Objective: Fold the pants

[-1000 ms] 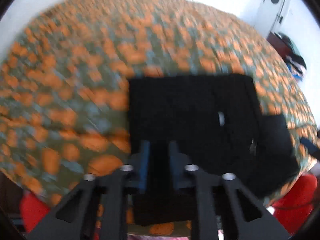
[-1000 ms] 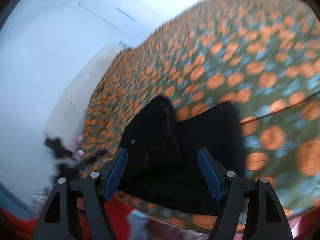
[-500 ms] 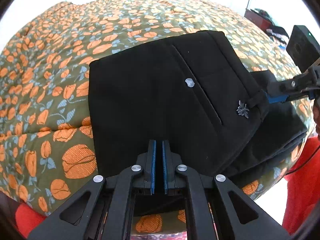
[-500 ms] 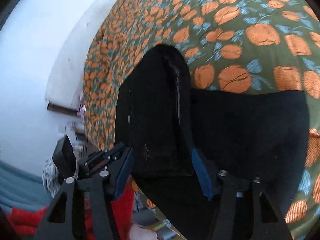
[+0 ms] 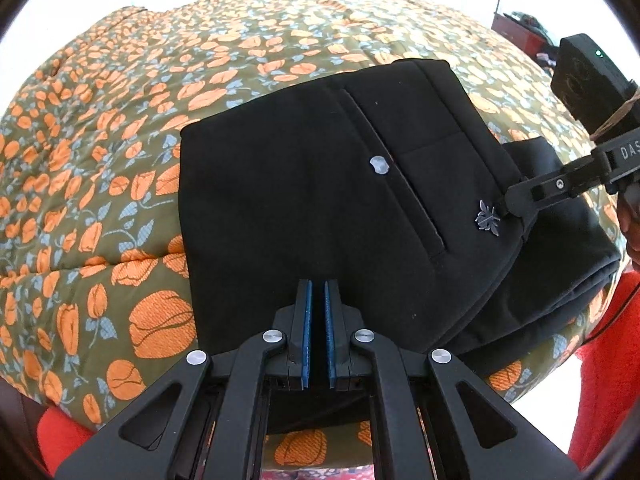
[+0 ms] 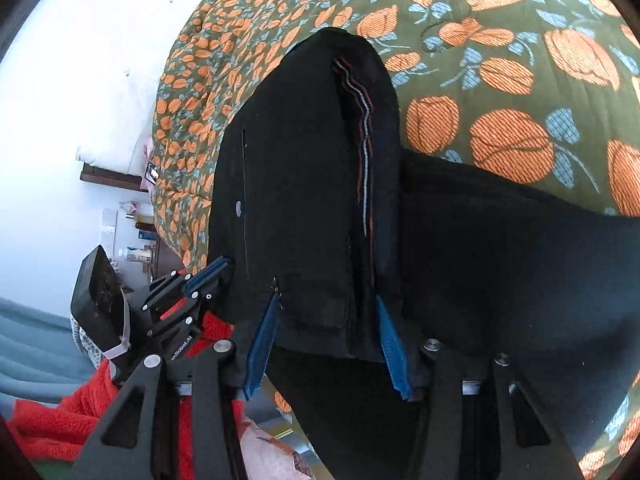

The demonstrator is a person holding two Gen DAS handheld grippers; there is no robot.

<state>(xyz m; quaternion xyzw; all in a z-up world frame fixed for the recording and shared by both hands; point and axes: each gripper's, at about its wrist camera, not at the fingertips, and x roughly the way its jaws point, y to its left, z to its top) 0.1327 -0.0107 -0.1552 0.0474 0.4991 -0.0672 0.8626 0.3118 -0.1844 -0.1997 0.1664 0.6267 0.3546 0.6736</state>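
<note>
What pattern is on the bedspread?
Orange flowers with blue leaves on olive green bedspread; clearest in the left wrist view.

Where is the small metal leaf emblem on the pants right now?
Left wrist view, right of centre: the leaf emblem sits on the black pants, beside the right gripper fingertips.

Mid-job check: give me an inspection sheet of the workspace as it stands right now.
Surface: bed under a green quilt with orange flowers.
Job's things: black pants, folded into a thick stack near the bed's edge; back pocket with button on top.
Clutter: nothing seen on the quilt.
Grippers: left gripper shut, fingers at the stack's near edge, grip not visible; right gripper open, straddling the waistband end.
Cables: thin dark cable by the right bed edge.
Surroundings: white wall, shelf with bottles, red fabric below the bed.
</note>
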